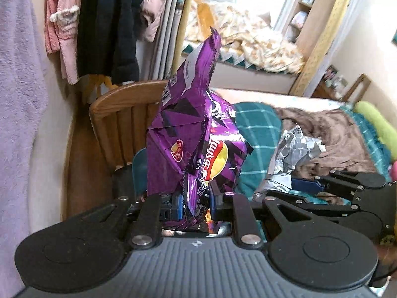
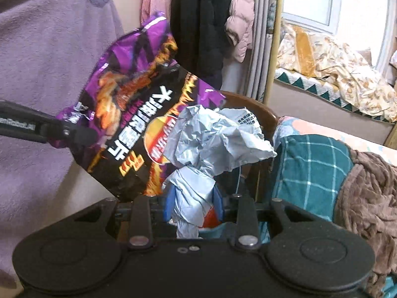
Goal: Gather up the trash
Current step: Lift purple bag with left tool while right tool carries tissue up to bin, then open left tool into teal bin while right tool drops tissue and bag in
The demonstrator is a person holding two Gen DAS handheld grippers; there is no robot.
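Note:
A crumpled purple chip bag (image 1: 196,134) stands up between the blue pads of my left gripper (image 1: 197,204), which is shut on its lower end. In the right wrist view the same purple bag (image 2: 129,114) hangs at the left, with the left gripper's black fingers (image 2: 62,130) clamped on it. My right gripper (image 2: 194,202) is shut on a crumpled silver-grey wrapper (image 2: 211,136), which bulges above the jaws. From the left wrist view, that silver wrapper (image 1: 292,151) and the right gripper (image 1: 310,186) show at the right.
A wooden chair back (image 1: 124,114) stands just behind both bags. A bed with a teal checked blanket (image 2: 310,168) and a brown throw (image 2: 367,198) lies to the right. Coats (image 1: 106,24) and a purple robe (image 2: 49,49) hang on the left wall.

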